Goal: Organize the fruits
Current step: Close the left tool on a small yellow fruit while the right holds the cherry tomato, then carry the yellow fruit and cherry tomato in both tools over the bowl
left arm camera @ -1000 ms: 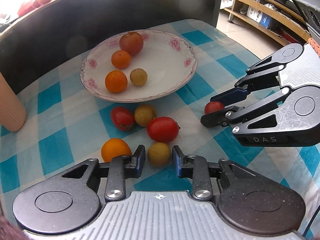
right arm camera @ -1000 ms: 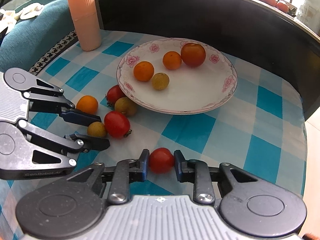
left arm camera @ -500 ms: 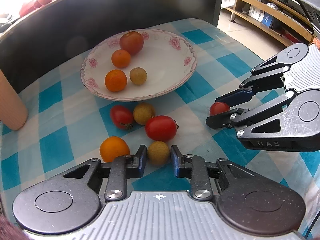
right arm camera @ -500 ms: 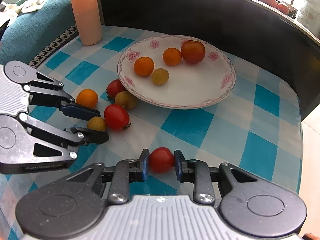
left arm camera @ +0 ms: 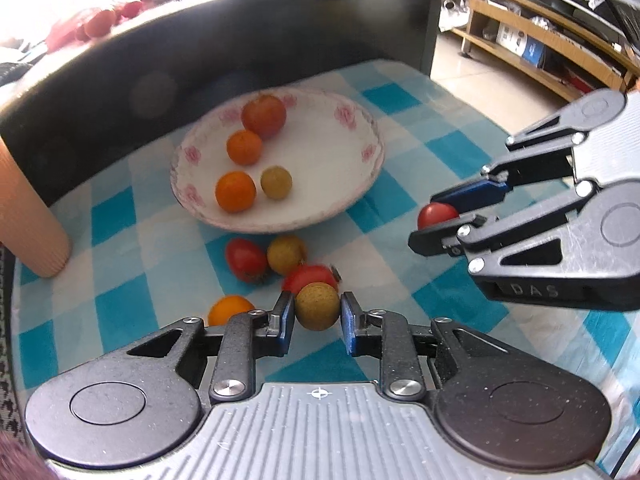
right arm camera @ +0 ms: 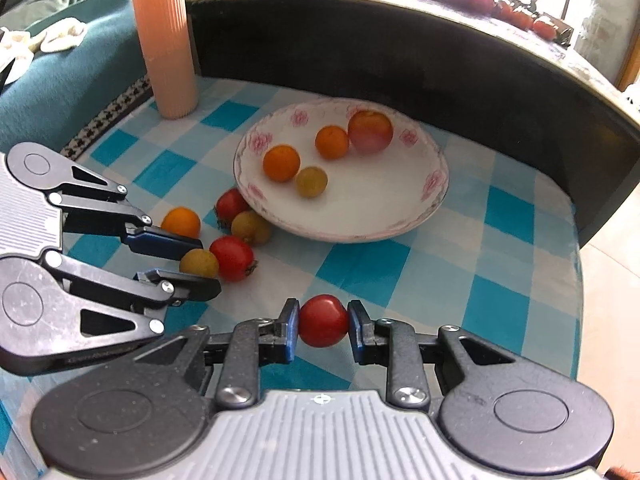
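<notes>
My left gripper [left arm camera: 316,316] is shut on a small yellow-brown round fruit [left arm camera: 317,306], held just off the checked cloth. My right gripper [right arm camera: 323,322] is shut on a small red tomato [right arm camera: 323,321]; the left wrist view shows that tomato [left arm camera: 437,214] between the right jaws. A white flowered plate [left arm camera: 352,196] holds two small oranges, a large red fruit and a yellow-brown fruit. On the cloth before the plate lie a red tomato [left arm camera: 245,258], a yellow-brown fruit [left arm camera: 286,254], another red tomato [left arm camera: 310,276] and an orange [left arm camera: 230,309].
A ribbed peach-coloured cup [right arm camera: 165,46] stands at the cloth's far left corner. A dark curved wall [right arm camera: 400,56] rises behind the plate, with more fruit on the ledge above. The blue-and-white cloth's right edge [right arm camera: 576,264] drops to the floor.
The left jaws have closed on the yellow-brown fruit and lifted it slightly off the cloth. The right gripper has kept its hold on the red tomato and risen a little.
</notes>
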The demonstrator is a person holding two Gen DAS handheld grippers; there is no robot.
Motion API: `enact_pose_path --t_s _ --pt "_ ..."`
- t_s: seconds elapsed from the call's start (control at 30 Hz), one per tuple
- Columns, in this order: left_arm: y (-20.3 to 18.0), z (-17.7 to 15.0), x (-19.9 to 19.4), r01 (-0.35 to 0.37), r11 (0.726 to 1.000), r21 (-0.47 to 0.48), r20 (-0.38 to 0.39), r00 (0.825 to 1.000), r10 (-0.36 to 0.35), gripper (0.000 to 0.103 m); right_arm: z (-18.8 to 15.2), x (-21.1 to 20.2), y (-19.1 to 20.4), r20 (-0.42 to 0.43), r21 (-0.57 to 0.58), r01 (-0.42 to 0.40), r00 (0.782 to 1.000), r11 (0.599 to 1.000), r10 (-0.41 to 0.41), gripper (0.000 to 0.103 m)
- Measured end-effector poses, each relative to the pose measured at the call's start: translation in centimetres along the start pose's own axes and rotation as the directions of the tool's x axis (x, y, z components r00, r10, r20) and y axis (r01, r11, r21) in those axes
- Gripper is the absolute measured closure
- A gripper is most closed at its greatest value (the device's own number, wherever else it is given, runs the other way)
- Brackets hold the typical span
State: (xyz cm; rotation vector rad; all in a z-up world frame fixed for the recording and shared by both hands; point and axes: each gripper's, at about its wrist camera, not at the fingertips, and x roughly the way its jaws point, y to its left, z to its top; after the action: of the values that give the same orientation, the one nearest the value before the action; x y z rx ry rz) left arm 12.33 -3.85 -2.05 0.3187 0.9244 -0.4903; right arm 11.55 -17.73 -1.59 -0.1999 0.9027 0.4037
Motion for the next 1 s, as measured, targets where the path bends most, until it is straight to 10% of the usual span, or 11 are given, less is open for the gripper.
enact_pose_path --t_s 1.0 --pt "1.8 3.0 -0.6 -0.014 0.998 -0.064 0.075 0.997 0.018 0.071 2.5 0.1 0.1 0.076 0.046 0.007 0.997 0.999 -0.011 0.063"
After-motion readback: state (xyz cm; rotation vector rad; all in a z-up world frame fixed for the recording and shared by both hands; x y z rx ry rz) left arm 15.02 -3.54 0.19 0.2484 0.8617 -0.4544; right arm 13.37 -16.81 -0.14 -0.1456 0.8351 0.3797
